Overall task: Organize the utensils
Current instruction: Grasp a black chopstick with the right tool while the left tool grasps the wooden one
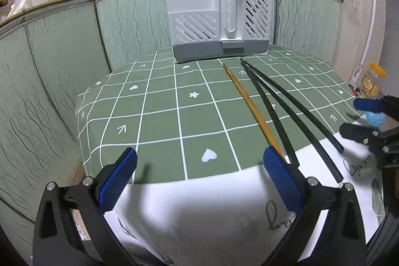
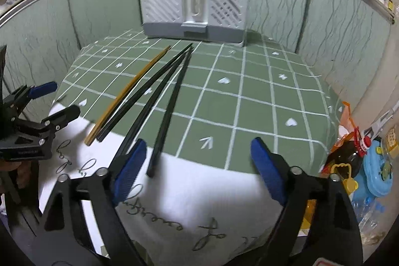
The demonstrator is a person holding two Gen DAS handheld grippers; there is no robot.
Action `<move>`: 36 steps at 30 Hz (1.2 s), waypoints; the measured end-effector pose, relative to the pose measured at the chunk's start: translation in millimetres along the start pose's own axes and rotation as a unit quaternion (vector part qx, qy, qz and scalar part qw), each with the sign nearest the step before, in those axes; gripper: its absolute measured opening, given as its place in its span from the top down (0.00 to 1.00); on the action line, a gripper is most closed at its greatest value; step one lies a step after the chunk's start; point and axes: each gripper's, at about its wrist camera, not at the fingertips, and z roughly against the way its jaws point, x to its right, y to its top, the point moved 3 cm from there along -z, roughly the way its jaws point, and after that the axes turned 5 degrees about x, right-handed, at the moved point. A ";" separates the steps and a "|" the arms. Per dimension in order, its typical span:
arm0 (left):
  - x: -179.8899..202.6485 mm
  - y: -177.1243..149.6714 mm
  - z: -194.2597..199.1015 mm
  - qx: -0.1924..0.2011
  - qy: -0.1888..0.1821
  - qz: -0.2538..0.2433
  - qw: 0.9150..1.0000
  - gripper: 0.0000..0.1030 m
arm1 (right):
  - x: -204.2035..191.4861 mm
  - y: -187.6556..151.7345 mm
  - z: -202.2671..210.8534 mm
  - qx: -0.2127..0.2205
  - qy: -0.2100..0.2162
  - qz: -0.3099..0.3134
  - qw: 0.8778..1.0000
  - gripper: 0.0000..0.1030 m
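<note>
Jaws of the right gripper [image 2: 198, 163] stand wide with nothing gripped; a slim black chopstick [image 2: 166, 114] ends between its ribbed blue pads [image 2: 129, 170]. The left gripper [image 1: 199, 172] gapes empty too, a tan wooden chopstick [image 1: 249, 104] ending by its right pad. Both lie on checked green cloth [image 2: 249, 101], tips toward the slotted grey utensil holder [image 1: 217, 24].

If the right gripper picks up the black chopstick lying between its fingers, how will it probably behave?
The black chopstick looks thin, straight and rigid, so it should stay stiff, not droop. Its surface appears smooth and glossy, so it may slip or pivot between the right gripper pads if held near one end. Its near end rests on the white cloth, which may yield a little under the fingers.
</note>
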 end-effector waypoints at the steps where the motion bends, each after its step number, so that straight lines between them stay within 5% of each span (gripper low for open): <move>1: 0.0 -0.8 -0.1 -0.001 0.000 0.000 1.000 0.04 | -3.3 -1.5 -2.6 -0.002 0.001 0.004 1.000 0.31; 14: 3.6 -2.4 0.4 -0.003 -0.009 0.004 1.000 0.04 | -7.4 -2.5 -21.0 0.006 0.009 -0.025 1.000 0.93; 29: 35.0 1.1 -12.8 -0.017 -0.037 -0.013 0.999 0.05 | 13.0 -8.7 -10.5 -0.004 -0.015 -0.045 0.999 0.94; 36: 46.1 -3.0 -16.9 -0.027 -0.034 -0.019 0.999 0.31 | 18.8 -10.9 -8.7 -0.004 -0.026 -0.048 0.998 0.94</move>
